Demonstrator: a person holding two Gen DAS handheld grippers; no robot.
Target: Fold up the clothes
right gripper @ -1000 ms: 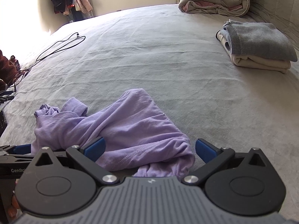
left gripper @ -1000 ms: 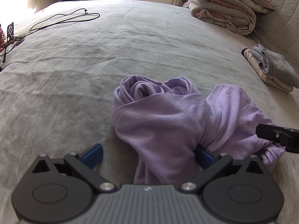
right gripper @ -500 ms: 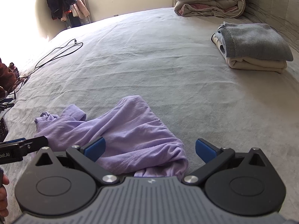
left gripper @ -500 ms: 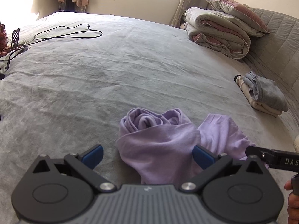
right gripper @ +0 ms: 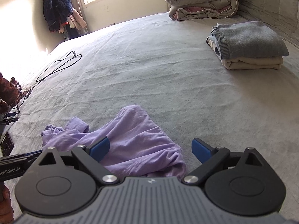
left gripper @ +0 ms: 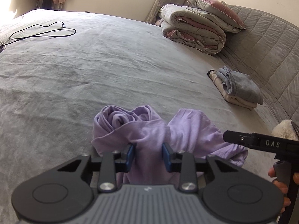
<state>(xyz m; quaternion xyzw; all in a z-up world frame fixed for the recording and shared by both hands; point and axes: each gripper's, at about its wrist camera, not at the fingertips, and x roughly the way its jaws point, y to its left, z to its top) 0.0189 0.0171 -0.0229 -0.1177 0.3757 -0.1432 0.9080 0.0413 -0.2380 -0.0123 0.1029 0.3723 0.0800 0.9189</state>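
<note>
A crumpled lilac garment (left gripper: 149, 130) lies in a bunched heap on the grey bed near me. My left gripper (left gripper: 148, 155) has its blue pads pinched on a bunch of the lilac fabric at the heap's near side. In the right wrist view the same garment (right gripper: 130, 143) spreads under and between the fingers of my right gripper (right gripper: 150, 150), which is open wide with the hem just in front of it. The right gripper's black body also shows in the left wrist view (left gripper: 261, 143), at the garment's right end.
A folded stack, grey sweater over cream cloth (right gripper: 248, 46), sits on the bed (right gripper: 149, 71) at the right. A rolled duvet with a pillow (left gripper: 196, 29) lies at the far head end. A black cable (left gripper: 43, 31) loops at the far left. A fluffy white thing (left gripper: 284, 128) is at the right edge.
My left gripper has closed from wide open onto the lilac fabric. Both wrist views have tilted up. The right gripper stays open over the garment's hem.
</note>
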